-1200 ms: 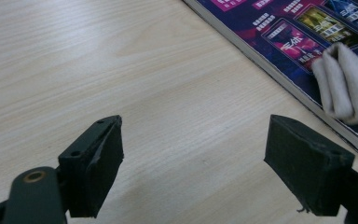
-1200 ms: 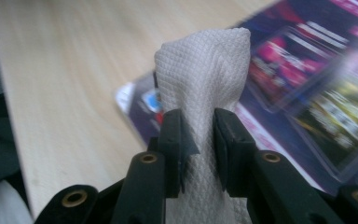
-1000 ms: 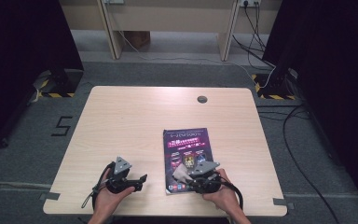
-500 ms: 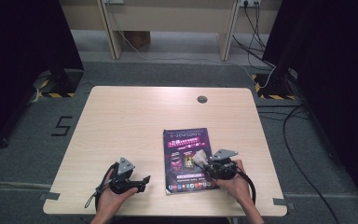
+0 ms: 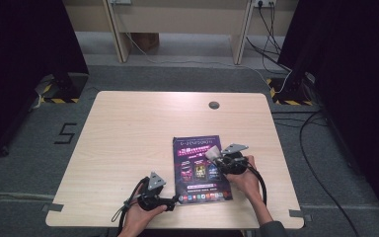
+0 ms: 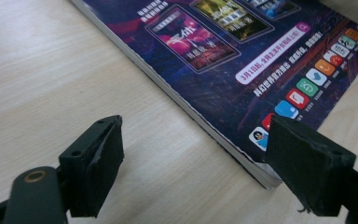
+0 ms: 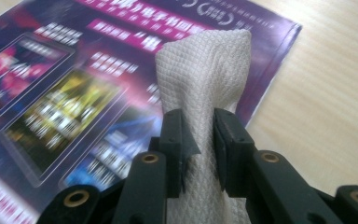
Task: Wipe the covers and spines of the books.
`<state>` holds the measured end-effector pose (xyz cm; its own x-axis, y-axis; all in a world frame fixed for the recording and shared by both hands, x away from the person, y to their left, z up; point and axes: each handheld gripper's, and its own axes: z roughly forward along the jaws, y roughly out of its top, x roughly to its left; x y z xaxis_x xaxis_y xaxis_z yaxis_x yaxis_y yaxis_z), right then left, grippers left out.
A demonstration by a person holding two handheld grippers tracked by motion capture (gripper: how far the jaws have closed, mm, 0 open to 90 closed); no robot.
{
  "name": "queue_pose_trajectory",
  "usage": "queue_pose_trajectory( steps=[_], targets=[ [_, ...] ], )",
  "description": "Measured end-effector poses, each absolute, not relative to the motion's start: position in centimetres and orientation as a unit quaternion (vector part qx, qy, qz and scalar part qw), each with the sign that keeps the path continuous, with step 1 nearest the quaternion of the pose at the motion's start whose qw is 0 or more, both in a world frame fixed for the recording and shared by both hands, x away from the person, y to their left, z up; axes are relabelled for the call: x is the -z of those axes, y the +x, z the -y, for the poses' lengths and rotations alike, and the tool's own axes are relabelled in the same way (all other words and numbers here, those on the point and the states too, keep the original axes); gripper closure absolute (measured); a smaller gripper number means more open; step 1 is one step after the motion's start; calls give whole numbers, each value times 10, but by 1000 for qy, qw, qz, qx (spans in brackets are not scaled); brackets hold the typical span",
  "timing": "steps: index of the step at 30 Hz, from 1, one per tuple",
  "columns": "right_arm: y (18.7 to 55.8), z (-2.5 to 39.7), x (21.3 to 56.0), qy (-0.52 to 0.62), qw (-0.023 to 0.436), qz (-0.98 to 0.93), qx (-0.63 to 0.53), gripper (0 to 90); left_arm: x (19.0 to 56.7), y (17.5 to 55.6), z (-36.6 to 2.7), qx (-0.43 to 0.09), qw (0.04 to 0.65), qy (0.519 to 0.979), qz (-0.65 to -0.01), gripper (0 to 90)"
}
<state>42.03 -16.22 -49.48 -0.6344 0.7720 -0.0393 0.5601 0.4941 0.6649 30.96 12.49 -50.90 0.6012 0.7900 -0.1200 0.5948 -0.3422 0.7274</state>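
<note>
Folded white cloth (image 7: pixel 205 88) with a fine diamond weave, standing up out of the right gripper (image 7: pixel 199 140) and clamped tight between its two black jaws, centre of the right gripper view. In the high view, same cloth (image 5: pixel 213 153) a small pale patch at the right edge of the magazine (image 5: pixel 200 168), lower centre of the frame, with the right gripper (image 5: pixel 224 160) just behind it in the person's hand.

Magazine lying flat on the wooden table (image 5: pixel 143 128), glossy purple cover (image 7: pixel 60 93) with bright panels and pink-white text, thin page edge showing along its side (image 6: pixel 186 107); a row of round coloured app icons (image 6: pixel 307 86) near its lower corner.

Left gripper (image 5: pixel 170 201) low at the lower left of the magazine, jaws spread wide (image 6: pixel 193 163) and holding nothing, bare tabletop (image 6: pixel 51 79) between them and the magazine's corner seemingly just ahead of one jaw, touching or not hard to tell.

Small dark cable grommet (image 5: pixel 213 104) near the table's far edge, upper centre. Cables (image 5: pixel 321 163) on the grey floor at the right.
</note>
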Motion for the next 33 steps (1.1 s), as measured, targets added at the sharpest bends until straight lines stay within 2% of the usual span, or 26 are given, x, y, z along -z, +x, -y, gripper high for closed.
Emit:
queue_pose_trajectory(
  steps=[18, 22, 25, 27, 33],
  targets=[
    [497, 145, 493, 456, 213, -819, -277, 741, 514, 317, -118, -141, 366, 816, -425, 142],
    [494, 136, 493, 436, 236, -830, -257, 752, 513, 319, -118, -146, 361, 818, -423, 139],
    [485, 130, 495, 439, 207, -827, -284, 751, 511, 320, -119, -174, 349, 823, -413, 139],
    [475, 121, 496, 418, 210, -835, -290, 753, 510, 321, -121, -170, 346, 824, -415, 139],
    [447, 92, 498, 366, 177, -857, -316, 748, 511, 324, -125, -167, 347, 823, -419, 138]
  ],
)
